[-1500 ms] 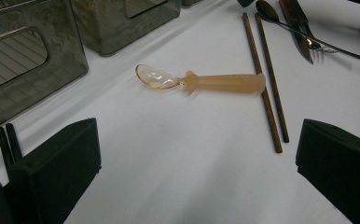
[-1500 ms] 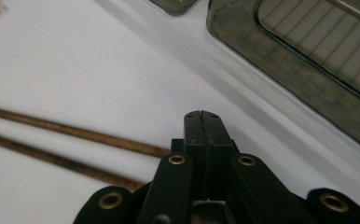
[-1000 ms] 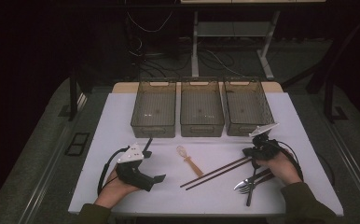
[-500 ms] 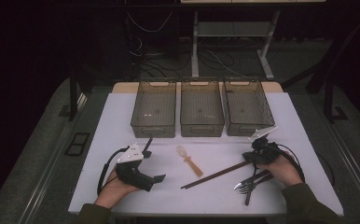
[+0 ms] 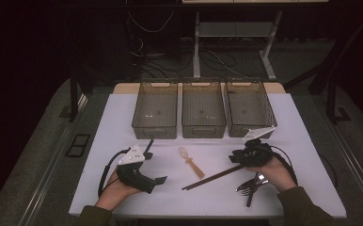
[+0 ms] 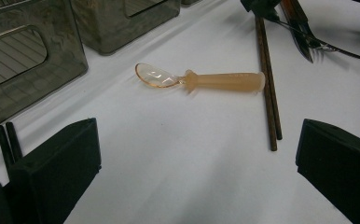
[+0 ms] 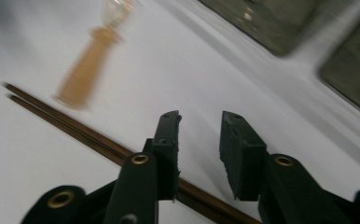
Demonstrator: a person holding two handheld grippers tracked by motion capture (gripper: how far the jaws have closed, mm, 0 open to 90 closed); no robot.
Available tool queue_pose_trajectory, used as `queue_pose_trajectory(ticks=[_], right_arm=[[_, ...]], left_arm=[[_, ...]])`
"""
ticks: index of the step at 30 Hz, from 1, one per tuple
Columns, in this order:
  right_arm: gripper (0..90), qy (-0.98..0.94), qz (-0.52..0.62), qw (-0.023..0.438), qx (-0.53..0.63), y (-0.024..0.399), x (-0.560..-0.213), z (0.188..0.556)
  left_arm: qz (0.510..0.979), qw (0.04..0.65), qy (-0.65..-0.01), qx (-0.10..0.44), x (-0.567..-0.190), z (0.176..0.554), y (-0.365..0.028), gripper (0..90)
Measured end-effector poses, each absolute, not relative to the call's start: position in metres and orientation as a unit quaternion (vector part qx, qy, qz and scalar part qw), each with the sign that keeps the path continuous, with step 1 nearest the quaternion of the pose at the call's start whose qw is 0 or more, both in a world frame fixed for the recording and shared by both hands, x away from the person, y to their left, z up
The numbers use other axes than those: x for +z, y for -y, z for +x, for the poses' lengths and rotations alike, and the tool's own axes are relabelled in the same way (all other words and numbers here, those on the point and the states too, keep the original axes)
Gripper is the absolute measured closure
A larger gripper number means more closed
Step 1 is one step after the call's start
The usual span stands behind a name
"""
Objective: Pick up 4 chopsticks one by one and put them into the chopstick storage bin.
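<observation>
Right gripper point(image 7: 199, 122) jaws just opened, nothing between them, chopsticks point(image 7: 75, 133) beneath. Left gripper point(image 5: 144, 170) jaws wide apart, empty. Bare table point(image 5: 123, 117) between spoon point(image 5: 191, 161) and bins point(image 5: 203, 107).

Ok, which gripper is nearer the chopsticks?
Right. The right gripper hangs just over the far end of the chopsticks, jaws apart with nothing between them, having just opened. The left gripper sits off to their left, beyond the spoon.

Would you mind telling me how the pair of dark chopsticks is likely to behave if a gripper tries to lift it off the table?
The chopsticks look thin, straight and stiff, so they probably won't flex. Lying flat on the white table, they leave little for jaws to get under and may slide or roll. Being two separate sticks side by side, they could well split apart in a pinch.
</observation>
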State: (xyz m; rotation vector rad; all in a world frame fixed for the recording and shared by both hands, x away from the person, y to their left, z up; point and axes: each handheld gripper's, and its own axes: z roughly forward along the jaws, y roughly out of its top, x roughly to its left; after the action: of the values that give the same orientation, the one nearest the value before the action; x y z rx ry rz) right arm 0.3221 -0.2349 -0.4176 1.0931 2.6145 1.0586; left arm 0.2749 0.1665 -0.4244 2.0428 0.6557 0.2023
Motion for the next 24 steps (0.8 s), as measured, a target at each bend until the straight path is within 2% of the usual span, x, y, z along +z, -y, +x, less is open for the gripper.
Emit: queue_pose_trajectory(ticks=[5,12,24], right_arm=[[61.2,-0.857,0.35,0.034,0.377,0.205,-0.413,0.314],[58.3,-0.87,0.317,0.028,0.378,0.159,-0.418,0.306],[60.5,-0.897,0.293,0.034,0.328,0.12,-0.439,0.302]], left_arm=[[0.836,0.473,-0.267,0.083,-0.425,0.275,-0.166,0.0],[0.836,0.472,-0.266,0.083,-0.425,0.275,-0.166,0.0],[0.836,0.472,-0.267,0.081,-0.425,0.275,-0.167,0.0]])
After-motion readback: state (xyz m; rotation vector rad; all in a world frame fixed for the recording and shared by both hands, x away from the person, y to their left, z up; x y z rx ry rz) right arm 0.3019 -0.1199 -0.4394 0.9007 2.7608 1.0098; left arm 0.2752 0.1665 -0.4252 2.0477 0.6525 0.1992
